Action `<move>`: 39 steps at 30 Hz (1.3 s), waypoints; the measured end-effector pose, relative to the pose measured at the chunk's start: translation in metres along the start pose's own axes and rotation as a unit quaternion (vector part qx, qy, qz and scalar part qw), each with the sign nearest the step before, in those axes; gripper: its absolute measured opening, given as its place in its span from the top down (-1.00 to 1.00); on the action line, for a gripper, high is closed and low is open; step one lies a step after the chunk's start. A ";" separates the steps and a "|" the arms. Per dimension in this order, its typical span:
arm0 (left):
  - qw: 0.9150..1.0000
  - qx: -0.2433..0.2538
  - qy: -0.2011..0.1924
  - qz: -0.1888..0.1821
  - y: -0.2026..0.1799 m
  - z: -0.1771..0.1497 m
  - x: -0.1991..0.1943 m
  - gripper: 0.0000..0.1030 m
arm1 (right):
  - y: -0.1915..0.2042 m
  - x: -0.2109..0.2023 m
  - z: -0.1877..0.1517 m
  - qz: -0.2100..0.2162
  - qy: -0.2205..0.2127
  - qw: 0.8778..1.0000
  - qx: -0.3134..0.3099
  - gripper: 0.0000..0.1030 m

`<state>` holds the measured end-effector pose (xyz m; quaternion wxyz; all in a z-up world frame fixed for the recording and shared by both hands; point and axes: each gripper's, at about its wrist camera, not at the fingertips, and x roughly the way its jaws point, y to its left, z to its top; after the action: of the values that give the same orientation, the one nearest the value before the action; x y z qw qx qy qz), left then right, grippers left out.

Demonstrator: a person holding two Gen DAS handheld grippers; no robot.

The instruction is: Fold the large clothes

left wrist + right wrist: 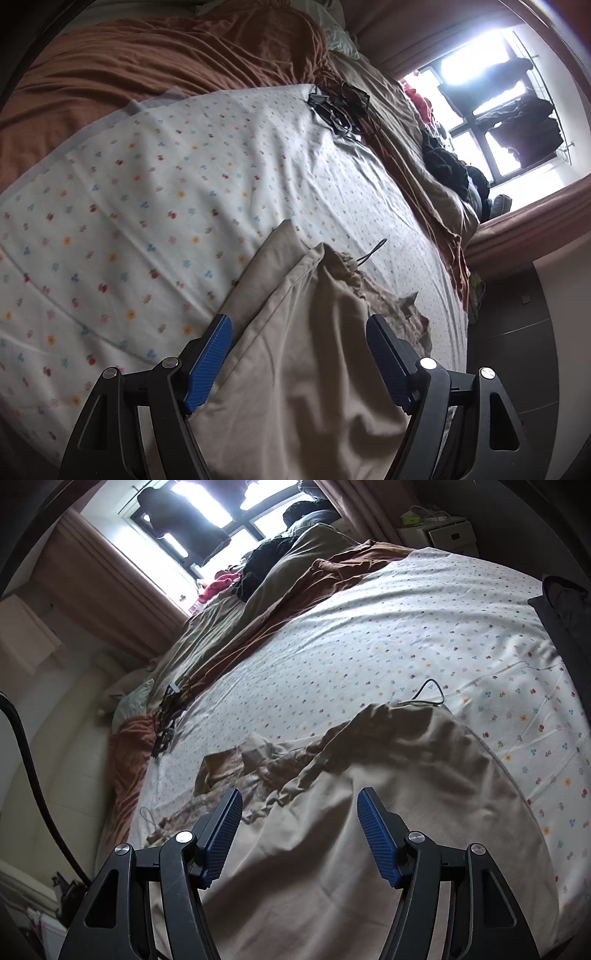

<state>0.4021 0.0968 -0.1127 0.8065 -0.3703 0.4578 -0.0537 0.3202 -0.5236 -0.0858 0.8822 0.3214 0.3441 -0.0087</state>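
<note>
Both claws gape wide, gripping nothing: left claw (299,328), right claw (299,801). Beige garment (369,794) lies crumpled on the bed's floral sheet (406,627), near its edge. Bare sheet spreads beyond it toward a brown blanket (147,62) and cables (340,107).

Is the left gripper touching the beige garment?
Cannot tell. Left wrist view shows the open left gripper straddling the beige garment, but contact or gap isn't plain.
</note>
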 end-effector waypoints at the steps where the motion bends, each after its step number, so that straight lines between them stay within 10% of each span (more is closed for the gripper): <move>1: 1.000 -0.002 0.001 0.009 0.004 -0.004 -0.003 -0.48 | 0.005 0.001 -0.004 0.001 0.004 1.000 -0.003 -0.26; 13: 0.996 -0.005 0.040 0.077 0.045 -0.057 0.000 -0.35 | 0.053 0.015 -0.044 0.017 0.055 0.998 -0.037 -0.26; 20: 0.997 -0.045 0.039 0.055 0.076 -0.077 -0.006 0.18 | 0.066 0.043 -0.054 0.000 0.096 0.995 -0.039 -0.26; 39: 0.996 -0.087 0.032 0.010 0.097 -0.089 -0.017 0.35 | 0.133 0.212 -0.063 -0.130 0.205 0.955 -0.170 0.06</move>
<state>0.2985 0.1256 -0.1905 0.7568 -0.4324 0.4898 -0.0171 0.4757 -0.3386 -0.1761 0.8255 0.1142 0.5527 0.0017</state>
